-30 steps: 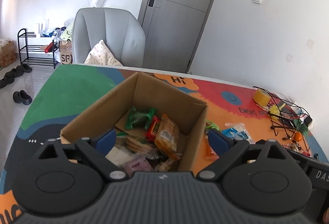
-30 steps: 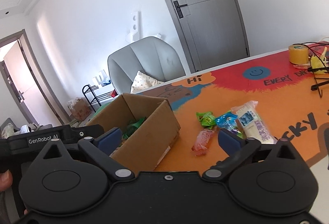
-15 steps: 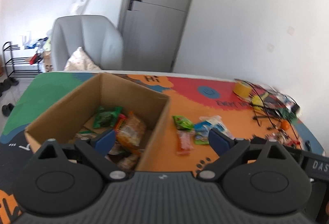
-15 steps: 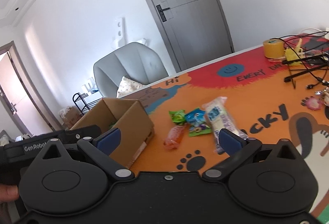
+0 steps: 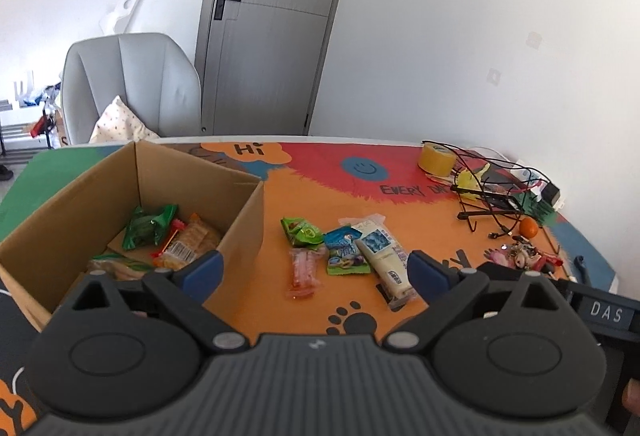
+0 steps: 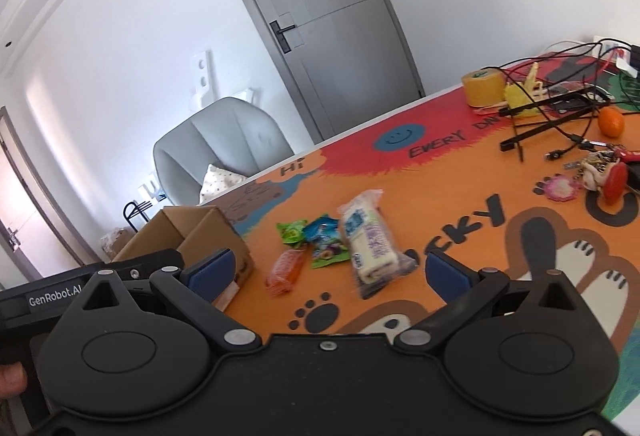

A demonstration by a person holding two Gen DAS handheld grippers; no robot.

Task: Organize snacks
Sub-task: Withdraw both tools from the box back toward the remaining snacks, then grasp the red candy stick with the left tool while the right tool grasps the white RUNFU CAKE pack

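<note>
An open cardboard box stands at the left of the table with several snack packs inside, a green one and an orange one among them. To its right four snacks lie loose on the mat: a green pack, a blue pack, a long white pack and an orange-pink pack. My left gripper is open and empty above the orange-pink pack. My right gripper is open and empty, hovering near the same snacks, with the box to its left.
At the table's far right lie a yellow tape roll, tangled black cables and a wire stand, an orange and keys with trinkets. A grey chair stands behind the table by the door.
Both grippers have swung to the right, from over and beside the box to over the loose snacks. Both stayed open and empty.
</note>
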